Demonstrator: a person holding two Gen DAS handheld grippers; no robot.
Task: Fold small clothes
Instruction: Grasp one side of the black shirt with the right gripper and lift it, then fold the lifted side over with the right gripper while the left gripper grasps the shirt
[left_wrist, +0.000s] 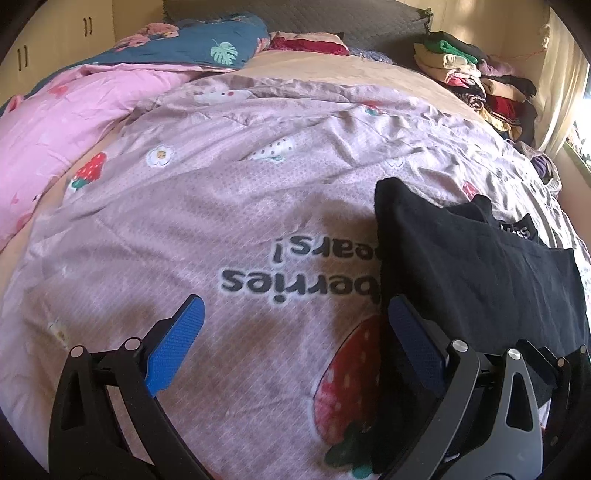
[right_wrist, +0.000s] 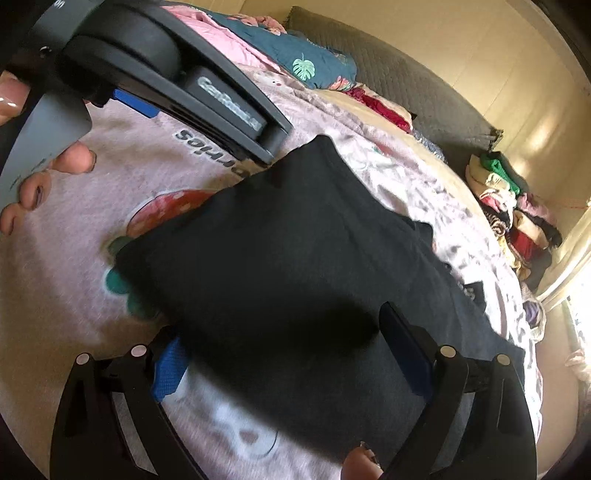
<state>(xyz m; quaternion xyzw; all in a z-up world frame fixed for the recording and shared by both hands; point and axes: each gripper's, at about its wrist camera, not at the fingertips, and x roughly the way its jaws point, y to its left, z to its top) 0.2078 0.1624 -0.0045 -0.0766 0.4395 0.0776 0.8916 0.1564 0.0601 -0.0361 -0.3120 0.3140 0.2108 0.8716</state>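
Note:
A black garment (left_wrist: 480, 258) lies folded on the pink strawberry quilt (left_wrist: 229, 206). It also fills the middle of the right wrist view (right_wrist: 295, 251). My left gripper (left_wrist: 295, 332) is open and empty over the quilt, with its right finger at the garment's left edge. My right gripper (right_wrist: 280, 354) is open, with the garment's near part lying between its fingers and its left blue pad (right_wrist: 168, 373) partly under the cloth edge. The left gripper's body (right_wrist: 177, 74) shows at the top left of the right wrist view.
A pile of folded clothes (left_wrist: 476, 81) stands at the bed's far right, by a curtain. A pink duvet (left_wrist: 62, 118) and a teal leaf-print blanket (left_wrist: 207, 44) lie at the far left. A grey headboard (left_wrist: 314, 18) runs along the back.

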